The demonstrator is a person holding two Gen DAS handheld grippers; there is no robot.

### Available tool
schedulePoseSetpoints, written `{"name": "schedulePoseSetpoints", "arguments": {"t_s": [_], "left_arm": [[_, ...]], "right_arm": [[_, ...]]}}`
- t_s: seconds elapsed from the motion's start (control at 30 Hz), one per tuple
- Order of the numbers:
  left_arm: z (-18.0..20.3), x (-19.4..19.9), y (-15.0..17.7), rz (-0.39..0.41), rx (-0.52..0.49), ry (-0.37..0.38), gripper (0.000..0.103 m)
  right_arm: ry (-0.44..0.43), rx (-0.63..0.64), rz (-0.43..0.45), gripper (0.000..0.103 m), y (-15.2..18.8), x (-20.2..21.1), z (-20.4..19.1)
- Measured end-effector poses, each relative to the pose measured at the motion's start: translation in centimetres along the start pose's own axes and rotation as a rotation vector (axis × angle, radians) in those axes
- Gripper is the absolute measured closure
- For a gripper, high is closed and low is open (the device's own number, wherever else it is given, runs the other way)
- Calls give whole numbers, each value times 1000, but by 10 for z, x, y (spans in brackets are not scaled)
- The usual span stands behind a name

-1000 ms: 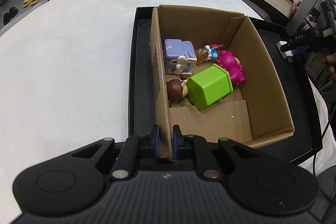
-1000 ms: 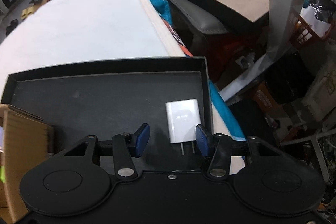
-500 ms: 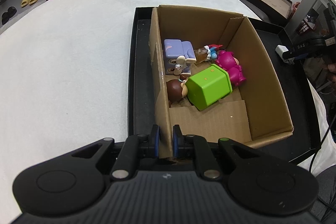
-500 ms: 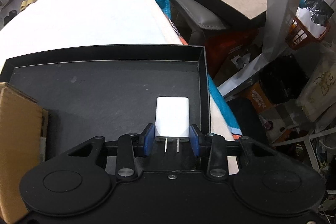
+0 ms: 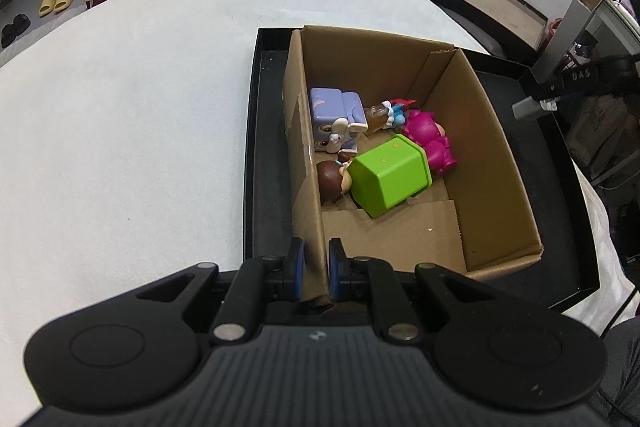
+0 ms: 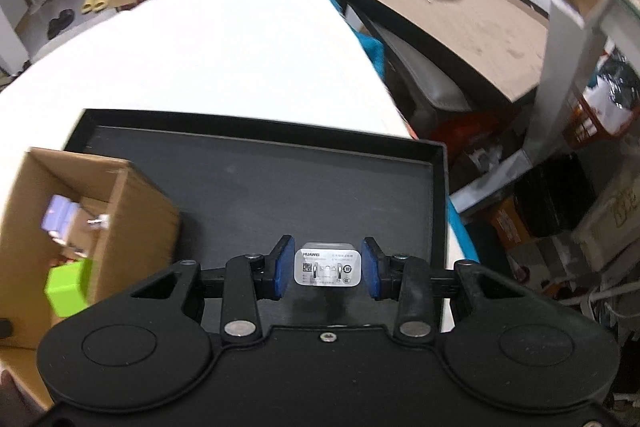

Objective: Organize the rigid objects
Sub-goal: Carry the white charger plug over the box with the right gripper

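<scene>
My left gripper [image 5: 314,269] is shut on the near left wall of the cardboard box [image 5: 492,147], which stands in a black tray [image 5: 560,267]. The box holds a green cube toy [image 5: 390,179], a pink figure [image 5: 430,137], a lilac block toy [image 5: 334,113] and a brown-haired figure [image 5: 332,181]. My right gripper [image 6: 327,269] is shut on a white charger plug [image 6: 327,269] and holds it above the tray [image 6: 280,179], right of the box [image 6: 120,215]. The plug also shows in the left wrist view [image 5: 530,107].
The tray lies on a white cloth-covered table [image 5: 120,107]. A second tray-like table [image 6: 460,15] with a cup and a mask stands beyond the right edge. Clutter and cables [image 6: 580,227] fill the floor at the right.
My right gripper closed on the charger plug, lifted it off the tray and turned toward the box. My left gripper kept its hold on the box wall.
</scene>
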State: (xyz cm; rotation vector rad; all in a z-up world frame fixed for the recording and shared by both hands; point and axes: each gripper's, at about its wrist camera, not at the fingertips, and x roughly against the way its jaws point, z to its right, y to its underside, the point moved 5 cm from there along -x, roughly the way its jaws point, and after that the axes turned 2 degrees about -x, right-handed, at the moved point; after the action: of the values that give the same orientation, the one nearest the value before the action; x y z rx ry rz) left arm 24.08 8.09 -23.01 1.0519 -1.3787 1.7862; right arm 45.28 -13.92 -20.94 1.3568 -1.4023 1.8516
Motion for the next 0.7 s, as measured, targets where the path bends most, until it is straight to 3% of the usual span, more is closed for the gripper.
{"name": "schedulePoseSetpoints", "arguments": {"t_s": [0.4, 0.7], "left_arm": [[-2, 4, 2, 8, 6, 26, 92], [-5, 5, 3, 7, 12, 58, 92]], "right_arm": [[-50, 113, 88, 67, -19, 54, -59], [-91, 168, 103, 67, -28, 76, -102]]}}
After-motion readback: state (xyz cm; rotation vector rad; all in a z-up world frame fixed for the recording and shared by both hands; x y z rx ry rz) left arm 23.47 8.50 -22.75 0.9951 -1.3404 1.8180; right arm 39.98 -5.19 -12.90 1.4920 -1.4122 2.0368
